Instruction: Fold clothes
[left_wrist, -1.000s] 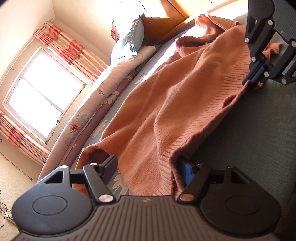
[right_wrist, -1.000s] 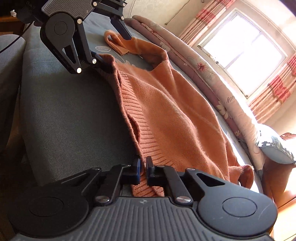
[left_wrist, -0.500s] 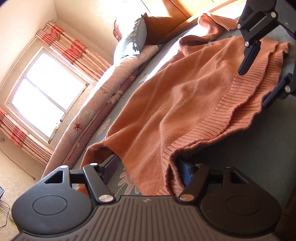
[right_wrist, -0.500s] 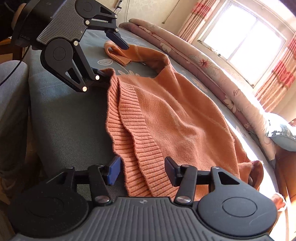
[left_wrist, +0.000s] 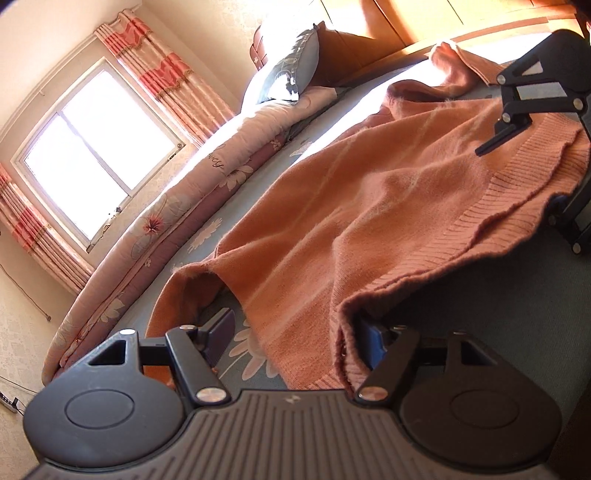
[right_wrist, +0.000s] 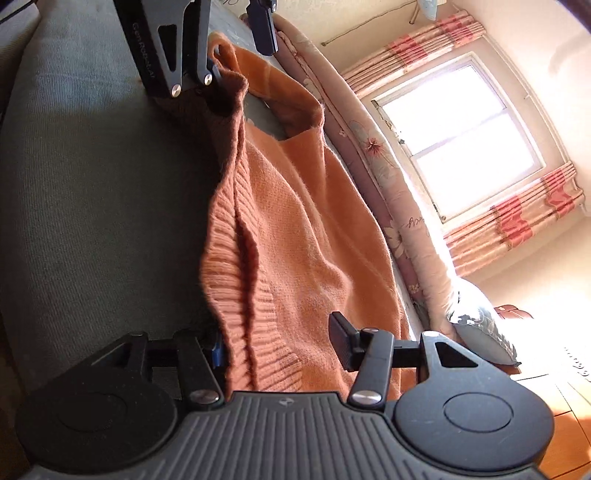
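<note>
The left gripper (left_wrist: 295, 332) has its jaws spread wide at the 6 o'clock edge of its own view, with the ribbed hem of the orange sweater (left_wrist: 369, 206) lying between them; the hem folds over the right-hand finger, and the other finger stands clear of the cloth above the bed sheet (left_wrist: 517, 314). Nothing is pinched. The right gripper (right_wrist: 280, 343) is likewise spread open at 6 o'clock in its view, the doubled hem passing just beside its left finger (whether the cloth touches that pad cannot be told).

The sweater lies spread over the grey-green sheet, running from the near hem toward 1 o'clock in the left view, where a sleeve (left_wrist: 458, 62) trails near the wooden headboard. In that view the right gripper shows at 2 to 3 o'clock over the hem's far corner. In the right view the left gripper appears at 11 o'clock, with the hem's corner bunched up against it.

A rolled floral quilt (left_wrist: 177, 206) lies along the far side of the bed, a grey pillow (left_wrist: 291, 70) at its end. The window (left_wrist: 85, 155) with striped curtains (left_wrist: 162, 62) sits at 9 to 10 o'clock.
</note>
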